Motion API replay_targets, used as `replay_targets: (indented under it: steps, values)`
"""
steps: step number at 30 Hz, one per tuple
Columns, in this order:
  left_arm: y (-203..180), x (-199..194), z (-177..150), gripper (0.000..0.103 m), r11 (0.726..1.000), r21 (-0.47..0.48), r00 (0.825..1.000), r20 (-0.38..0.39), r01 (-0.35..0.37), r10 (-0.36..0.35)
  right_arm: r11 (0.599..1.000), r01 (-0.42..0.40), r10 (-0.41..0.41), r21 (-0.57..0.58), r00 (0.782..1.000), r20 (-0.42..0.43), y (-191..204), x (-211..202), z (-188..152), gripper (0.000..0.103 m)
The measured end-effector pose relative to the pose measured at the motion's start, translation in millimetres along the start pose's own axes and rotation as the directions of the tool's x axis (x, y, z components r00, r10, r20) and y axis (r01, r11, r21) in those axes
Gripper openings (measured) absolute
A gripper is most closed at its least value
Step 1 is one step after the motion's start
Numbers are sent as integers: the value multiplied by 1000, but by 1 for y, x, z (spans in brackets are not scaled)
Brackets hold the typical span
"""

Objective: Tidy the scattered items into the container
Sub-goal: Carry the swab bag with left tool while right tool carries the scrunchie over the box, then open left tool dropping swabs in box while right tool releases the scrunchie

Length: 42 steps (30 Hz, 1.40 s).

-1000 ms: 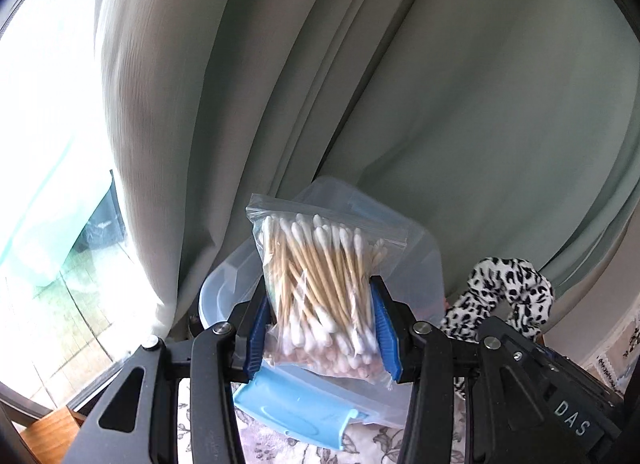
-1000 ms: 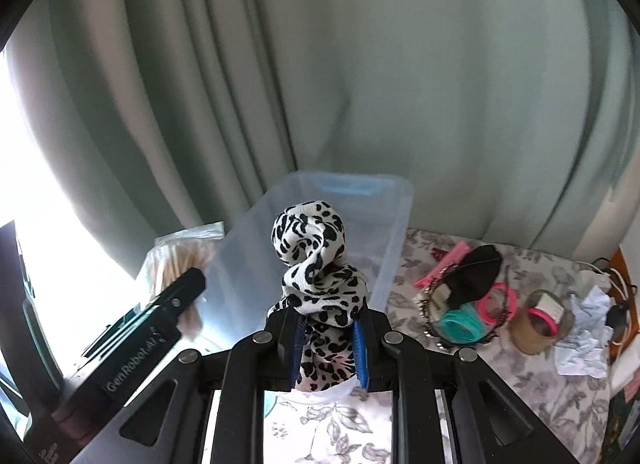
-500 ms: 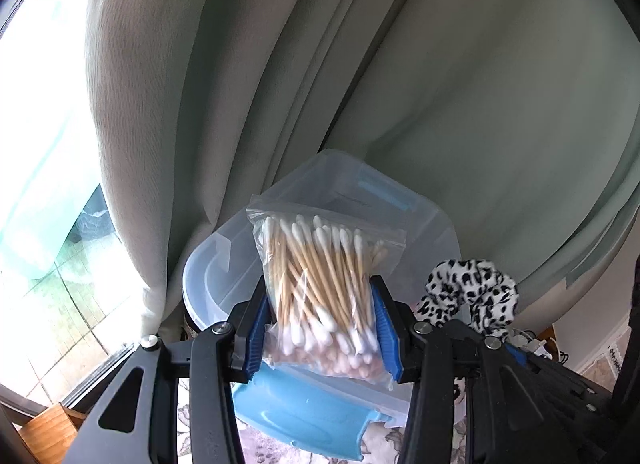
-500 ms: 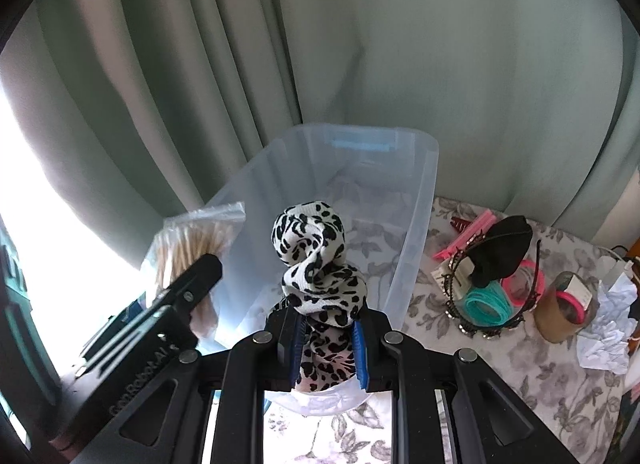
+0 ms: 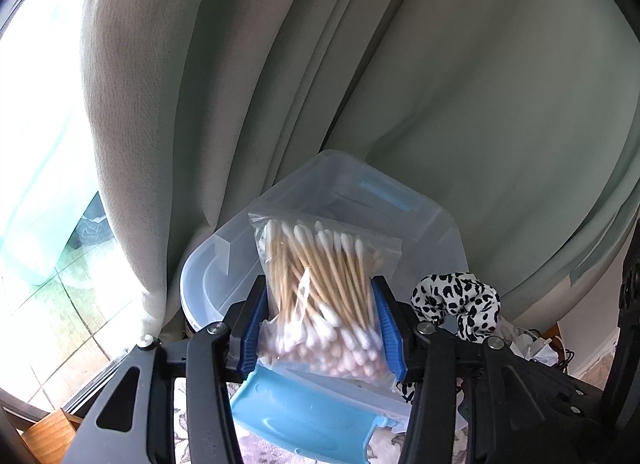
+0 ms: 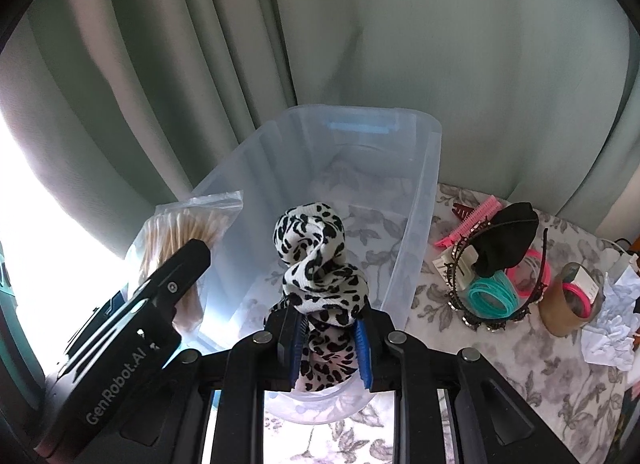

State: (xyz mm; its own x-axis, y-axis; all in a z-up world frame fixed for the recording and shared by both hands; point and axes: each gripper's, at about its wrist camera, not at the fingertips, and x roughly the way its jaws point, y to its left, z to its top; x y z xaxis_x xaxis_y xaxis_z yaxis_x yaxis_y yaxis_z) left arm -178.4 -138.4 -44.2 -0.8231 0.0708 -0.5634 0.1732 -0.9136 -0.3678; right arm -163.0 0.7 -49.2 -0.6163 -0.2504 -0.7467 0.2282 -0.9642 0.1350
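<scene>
A clear plastic container (image 6: pixel 420 223) with a blue handle stands on a floral cloth. My right gripper (image 6: pixel 328 320) hangs over its near end with a black-and-white spotted scrunchie (image 6: pixel 312 248) between the blue pads. Its jaws are opening while the pads still touch the fabric. My left gripper (image 5: pixel 320 292) has a clear bag of cotton swabs (image 5: pixel 316 264) standing between its pads above the container's left rim (image 5: pixel 432 232). These jaws are opening too, and the bag still sits upright between them. The scrunchie (image 5: pixel 456 300) shows to its right.
Right of the container lie a pink clip (image 6: pixel 472 219), a black headband with teal and pink hair bands (image 6: pixel 496 288), a brown tape roll (image 6: pixel 568 304) and crumpled paper (image 6: pixel 612 328). Grey-green curtains (image 6: pixel 400 43) hang close behind. A blue latch (image 5: pixel 304 420) sits on the container's near end.
Both grippers have come down and in over the container, which now looks larger and nearer. The bag and the scrunchie stay between their pads.
</scene>
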Motion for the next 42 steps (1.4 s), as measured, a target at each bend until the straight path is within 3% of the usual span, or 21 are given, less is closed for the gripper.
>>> replay_targets:
  steps: [12, 18, 24, 26, 30, 34, 37, 42]
  values:
    - [-3, 12, 20, 56, 1000, -13, 1000, 3, 6, -6, 1000, 22, -22, 0, 1000, -8, -2, 3, 2, 25]
    - [6, 13, -6, 56, 1000, -16, 1000, 0, 9, -9, 1000, 30, -30, -5, 1000, -9, 0, 2, 2, 26]
    - [10, 16, -3, 57, 1000, -24, 1000, 3, 10, -10, 999, 31, -31, -9, 1000, -2, 0, 0, 4, 30]
    - [-1, -16, -41, 60, 1000, -23, 1000, 6, 9, -9, 999, 31, -31, -8, 1000, 3, 0, -1, 4, 33]
    - [24, -56, -39, 65, 999, -41, 1000, 16, 11, -11, 999, 30, -30, -12, 999, 18, 0, -3, 6, 42]
    - [27, -66, -37, 70, 998, -55, 999, 17, 29, -28, 999, 25, -24, -21, 999, 29, 3, -5, 5, 52]
    - [32, -74, -35, 80, 998, -54, 999, 15, 36, -35, 999, 34, -33, -27, 999, 42, 6, -7, 5, 65]
    - [30, -70, -35, 82, 998, -36, 999, 26, 42, -41, 999, 36, -34, -27, 998, 59, 9, -12, 8, 65]
